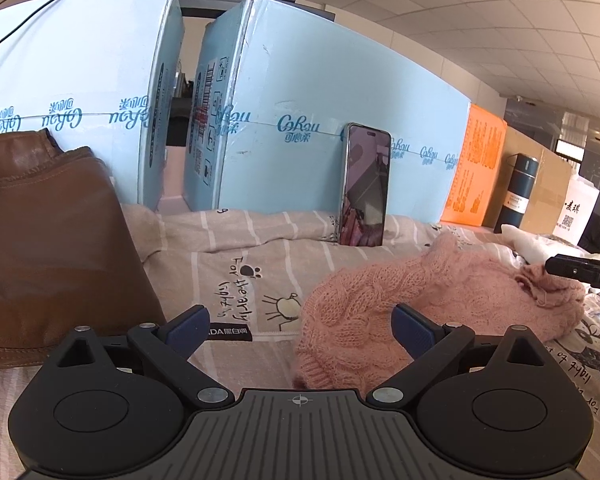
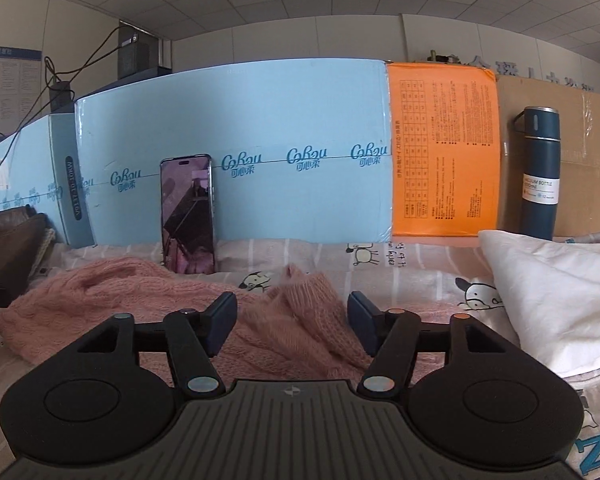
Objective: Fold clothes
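Observation:
A pink knitted sweater point(image 1: 440, 292) lies crumpled on the striped cartoon bedsheet point(image 1: 236, 256). My left gripper point(image 1: 300, 326) is open just above the sheet at the sweater's left end, with its right finger over the knit. My right gripper point(image 2: 292, 318) is open, and a raised fold of the sweater point(image 2: 308, 312) lies between its fingers. The right gripper's tip also shows at the right edge of the left wrist view point(image 1: 580, 270).
A brown leather jacket point(image 1: 48, 240) lies folded at the left. A phone point(image 1: 366, 184) leans on light blue boxes point(image 1: 320, 92) at the back. Orange box point(image 2: 444, 152), blue vacuum bottle point(image 2: 540, 172) and a white garment point(image 2: 552, 300) lie to the right.

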Available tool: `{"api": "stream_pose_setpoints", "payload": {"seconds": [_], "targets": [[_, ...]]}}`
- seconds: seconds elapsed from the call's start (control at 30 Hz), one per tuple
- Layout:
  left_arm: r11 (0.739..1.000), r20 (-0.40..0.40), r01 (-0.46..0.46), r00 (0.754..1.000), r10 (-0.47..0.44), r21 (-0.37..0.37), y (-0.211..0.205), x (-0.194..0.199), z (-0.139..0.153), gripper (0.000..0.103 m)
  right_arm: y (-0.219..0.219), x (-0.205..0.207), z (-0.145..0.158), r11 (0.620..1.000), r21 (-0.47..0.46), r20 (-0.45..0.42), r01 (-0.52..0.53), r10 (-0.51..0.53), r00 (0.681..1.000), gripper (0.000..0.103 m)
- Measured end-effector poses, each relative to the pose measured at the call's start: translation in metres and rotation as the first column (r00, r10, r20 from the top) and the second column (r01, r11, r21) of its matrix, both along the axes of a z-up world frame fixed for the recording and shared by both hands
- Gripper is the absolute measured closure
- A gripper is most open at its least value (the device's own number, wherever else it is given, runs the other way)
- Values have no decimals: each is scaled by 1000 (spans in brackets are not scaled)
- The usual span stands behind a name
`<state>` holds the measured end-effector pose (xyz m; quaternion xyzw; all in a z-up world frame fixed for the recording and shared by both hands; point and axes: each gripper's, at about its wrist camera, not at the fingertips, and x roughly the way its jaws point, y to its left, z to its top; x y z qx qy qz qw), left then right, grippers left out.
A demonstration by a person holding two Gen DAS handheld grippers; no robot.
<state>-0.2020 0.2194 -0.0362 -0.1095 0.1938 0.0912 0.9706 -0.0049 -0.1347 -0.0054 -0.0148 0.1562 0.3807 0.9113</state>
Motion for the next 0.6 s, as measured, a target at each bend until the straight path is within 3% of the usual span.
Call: {"api": "stream_pose_setpoints", "payload": {"seconds": [0.13, 0.27, 0.33, 0.4, 0.47, 0.53, 0.6], "targets": [[1000, 0, 1, 1000, -1, -2, 0, 0, 0, 4, 1, 0, 0, 1000, 8, -24, -10, 10, 1000, 26], [1000, -1, 2, 1000, -2, -2, 0, 1, 0, 4, 13, 11, -13, 991, -53, -214, -124, 110, 971, 20], [1000, -1, 2, 1000, -2, -3, 0, 1, 0, 4, 21, 8, -17, 986, -90, -209, -139, 117, 971, 18], [1000, 1, 3, 1000, -3, -4, 0, 0, 0, 4, 16, 6, -13, 991, -49, -186, -125, 114, 976, 18], [1000, 3, 7, 1000, -7, -7, -1, 1, 0, 4, -2, 6, -4, 996, 61, -145, -59, 67, 987, 18], [1000, 2, 14, 1000, -14, -11, -2, 1, -1, 4, -20, 9, 6, 986, 147, -117, 75, -58, 991, 18], [1000, -3, 21, 1000, -21, -14, -3, 2, -1, 4, -36, 14, 8, 944, 194, -133, 269, -246, 960, 16]]}}
